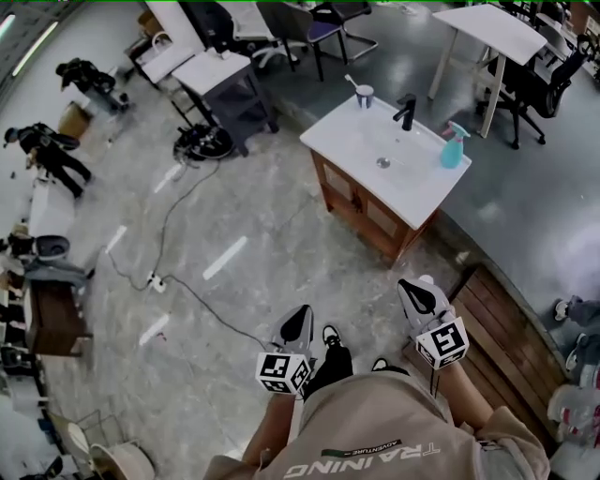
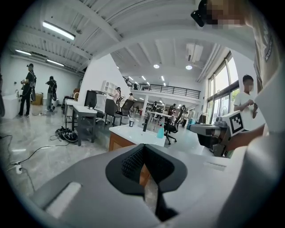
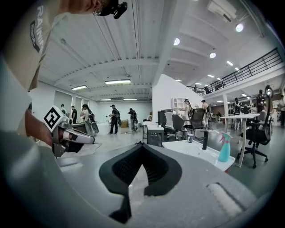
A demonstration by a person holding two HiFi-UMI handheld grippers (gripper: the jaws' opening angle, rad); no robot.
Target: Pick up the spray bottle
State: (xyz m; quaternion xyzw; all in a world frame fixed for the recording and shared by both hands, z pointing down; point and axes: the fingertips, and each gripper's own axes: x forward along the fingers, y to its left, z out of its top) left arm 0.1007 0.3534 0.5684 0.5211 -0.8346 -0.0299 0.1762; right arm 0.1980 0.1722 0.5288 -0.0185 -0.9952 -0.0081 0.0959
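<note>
On sink vanity (image 1: 342,141), beside faucet: spray bottle (image 1: 453,148). Approach stage. Left gripper (image 1: 302,317), right gripper (image 1: 408,289): clenched empty, well short; must open.

Ahead of me stands the sink cabinet (image 1: 345,141); on its top the spray bottle (image 1: 453,147) sits right of the faucet (image 1: 406,111), the cup (image 1: 365,95) to the faucet's left.

Mottled grey concrete floor (image 1: 281,211) spreads wide, a black cable (image 1: 165,234) trailing across it. Far right stands a white-topped wooden sink bench (image 1: 342,141). Beyond it are a white table (image 1: 492,28), office chairs (image 1: 544,84) and a grey desk (image 1: 230,84). Strip lights (image 3: 118,82) hang from the white ceiling.
</note>
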